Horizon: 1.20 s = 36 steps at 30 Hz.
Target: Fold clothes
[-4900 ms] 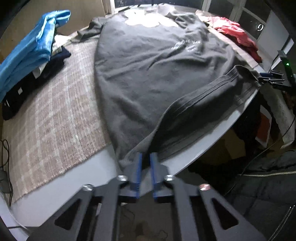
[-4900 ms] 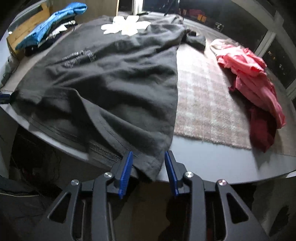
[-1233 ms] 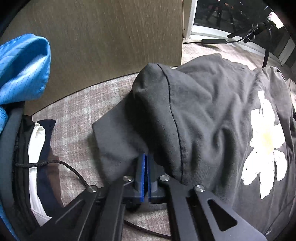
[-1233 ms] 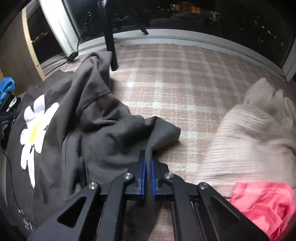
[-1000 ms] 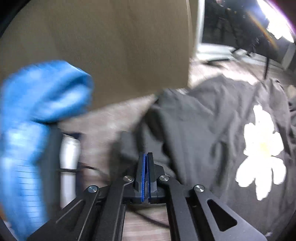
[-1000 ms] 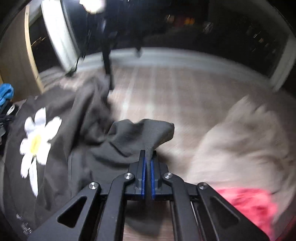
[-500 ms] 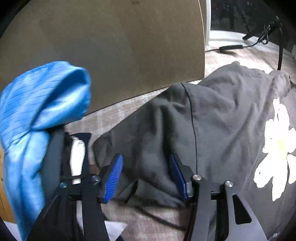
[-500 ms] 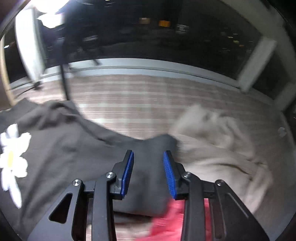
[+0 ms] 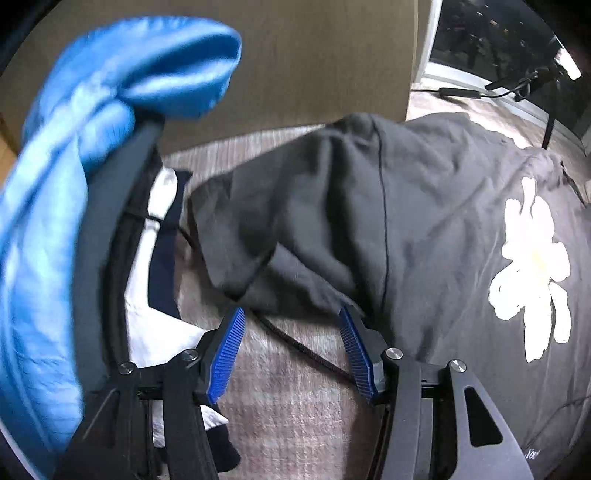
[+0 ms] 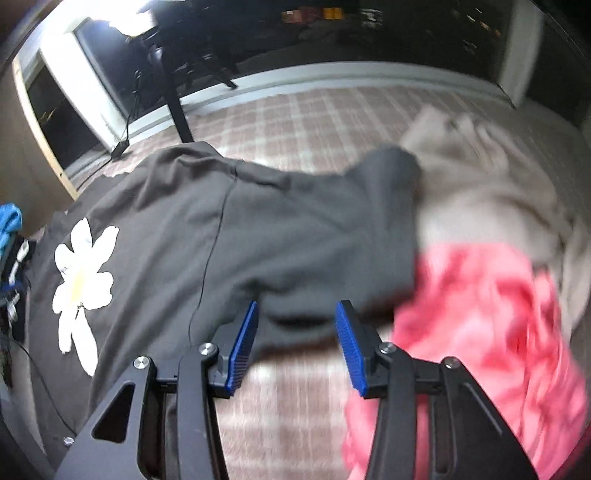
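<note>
- The dark shirt [image 9: 424, 229] with a white flower [image 9: 532, 266] is spread on the checked cloth [image 10: 314, 114]. It looks soft, light and floppy.
- It is best pinched at a sleeve edge.
- Beside the shirt, both the left hand-held gripper [image 9: 291, 350] and the right hand-held gripper [image 10: 295, 343] are held apart, holding nothing.
- Pink clothes [image 10: 491, 317] are seen touching the shirt.

We see both views dim and cool-toned, with heavy fisheye bending and dark corners. In the right wrist view a blown-out glare [image 10: 122, 18] sits at the upper left, and motion blur smears the pink garment [image 10: 491, 314]. In the left wrist view the blue garment [image 9: 74, 147] is soft and blurred near the edge.
</note>
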{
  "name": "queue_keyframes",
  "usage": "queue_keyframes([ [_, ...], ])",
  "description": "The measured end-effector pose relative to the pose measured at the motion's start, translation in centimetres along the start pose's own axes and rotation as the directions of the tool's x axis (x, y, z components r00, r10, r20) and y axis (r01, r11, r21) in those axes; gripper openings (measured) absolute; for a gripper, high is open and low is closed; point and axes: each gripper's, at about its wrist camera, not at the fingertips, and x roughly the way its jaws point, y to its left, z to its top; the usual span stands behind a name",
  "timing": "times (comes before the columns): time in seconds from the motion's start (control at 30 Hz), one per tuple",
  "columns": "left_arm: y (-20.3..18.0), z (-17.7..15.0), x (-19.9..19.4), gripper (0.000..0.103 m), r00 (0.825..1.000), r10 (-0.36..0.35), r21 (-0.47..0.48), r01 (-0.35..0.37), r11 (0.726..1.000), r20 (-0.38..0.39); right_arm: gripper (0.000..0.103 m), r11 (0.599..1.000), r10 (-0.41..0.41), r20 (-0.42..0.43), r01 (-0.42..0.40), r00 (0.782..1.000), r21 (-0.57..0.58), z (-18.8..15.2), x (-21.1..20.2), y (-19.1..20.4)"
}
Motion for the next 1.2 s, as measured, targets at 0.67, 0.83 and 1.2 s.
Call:
queue_keyframes([
  [0.67,0.5,0.5,-0.5,0.004,0.987,-0.133,-0.117,0.143,0.983,0.087,0.046,0.959,0.141,-0.063,-0.121,0.988,0.256,0.2,3.1,-2.5],
  [0.83,0.4,1.3,-2.6,0.004,0.986,-0.071,-0.08,0.084,0.993,0.151,0.006,0.955,0.146,-0.009,-0.139,0.989,0.262,1.5,3.9,-1.8],
  [1.2,3.2,0.2,-3.6,0.008,0.979,0.139,-0.033,-0.136,0.99,0.148,0.005,0.995,0.002,0.027,-0.004,1.0,0.1,2.8,1.5,-0.8],
])
